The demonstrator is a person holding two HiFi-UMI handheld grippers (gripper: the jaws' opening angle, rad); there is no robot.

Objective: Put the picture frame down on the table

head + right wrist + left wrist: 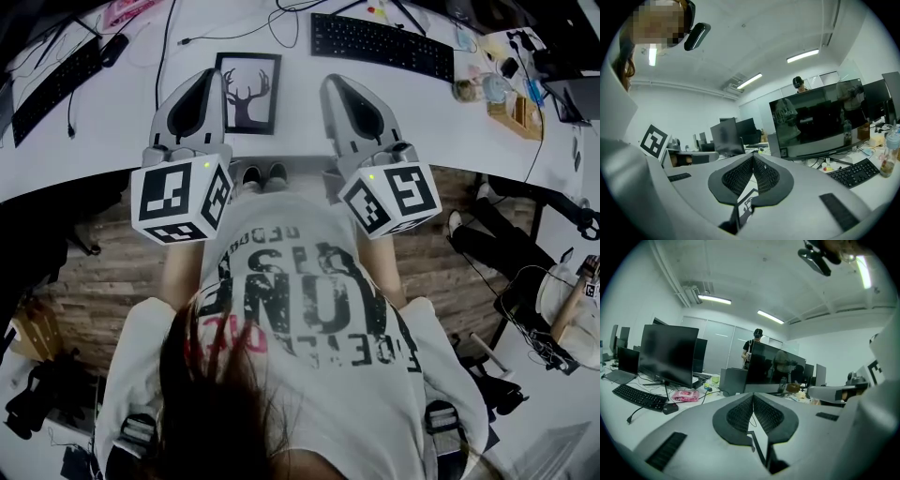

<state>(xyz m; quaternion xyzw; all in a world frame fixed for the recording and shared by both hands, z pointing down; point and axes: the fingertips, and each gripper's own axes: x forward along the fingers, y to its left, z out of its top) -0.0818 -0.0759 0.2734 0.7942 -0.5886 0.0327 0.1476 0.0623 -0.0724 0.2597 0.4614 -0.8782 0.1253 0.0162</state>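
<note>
A black picture frame with a deer print lies flat on the white table, close to its front edge. My left gripper hovers just left of the frame, partly over its left side. To the frame's right is my right gripper, apart from it. Both have their jaws closed together with nothing between them. In the left gripper view, the shut gripper points over the table, and a thin dark edge of the frame shows below it. Under the shut gripper in the right gripper view lies the frame's deer print.
A black keyboard lies behind the right gripper and another keyboard at far left. Cables run across the table. Small bottles and a wooden holder crowd the right end. Monitors stand behind, and a person stands in the background.
</note>
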